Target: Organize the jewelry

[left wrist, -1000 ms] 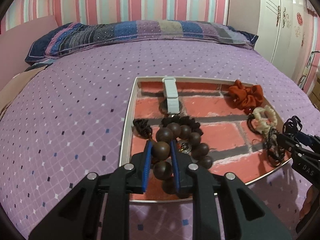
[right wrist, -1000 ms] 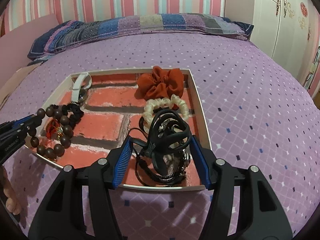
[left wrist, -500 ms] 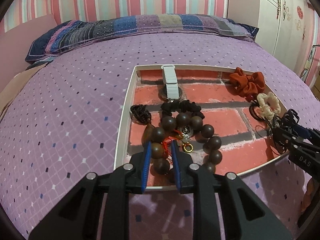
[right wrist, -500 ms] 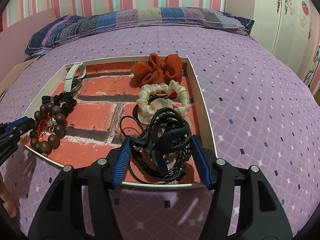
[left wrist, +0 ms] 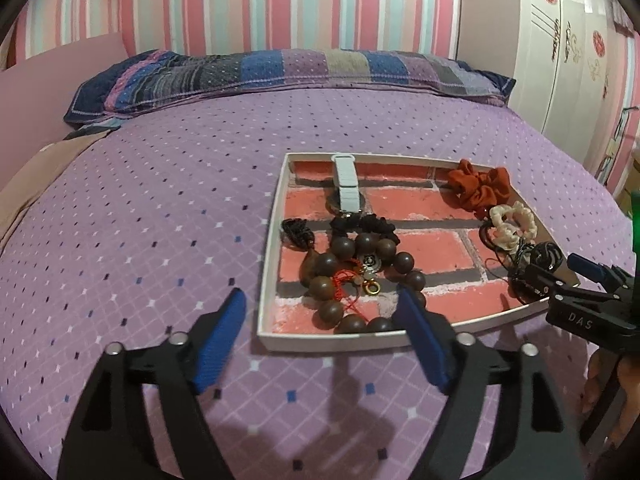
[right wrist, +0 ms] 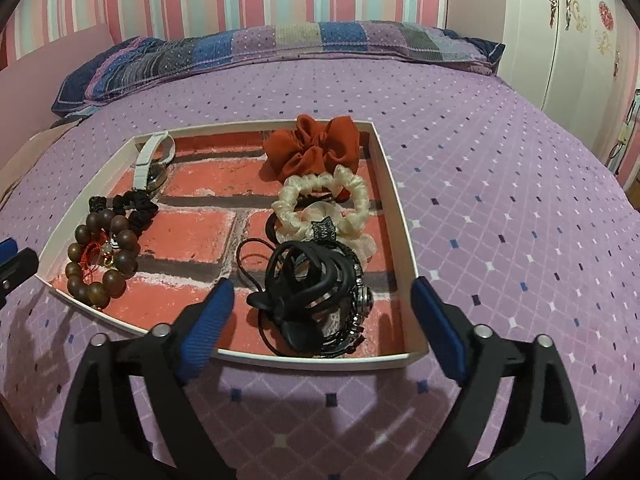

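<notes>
A white-rimmed tray (left wrist: 270, 260) (right wrist: 394, 200) with a brick-pattern floor lies on the bed. In it are a brown wooden bead bracelet (left wrist: 340, 276) (right wrist: 100, 268), a white watch (left wrist: 346, 186) (right wrist: 150, 160), a red scrunchie (left wrist: 480, 186) (right wrist: 316, 152), a cream scrunchie (left wrist: 514, 224) (right wrist: 320, 204) and a tangle of black hair ties (right wrist: 312, 288) (left wrist: 540, 260). My left gripper (left wrist: 320, 300) hovers just before the tray's near left corner, jaws opening, pads clear of the beads. My right gripper (right wrist: 322, 286) (left wrist: 560, 276) straddles the black ties, jaws opening, pads off them.
The purple dotted bedspread (left wrist: 160, 220) spreads around the tray. A patchwork pillow (left wrist: 280, 72) lies at the head of the bed, below the striped wall. A white wardrobe (right wrist: 560, 32) stands at the right. A person's hand (left wrist: 600, 380) shows at the lower right.
The left jaws have opened and let go of the bead bracelet, and the left gripper has drawn back from the tray. The right jaws have opened off the black hair ties.
</notes>
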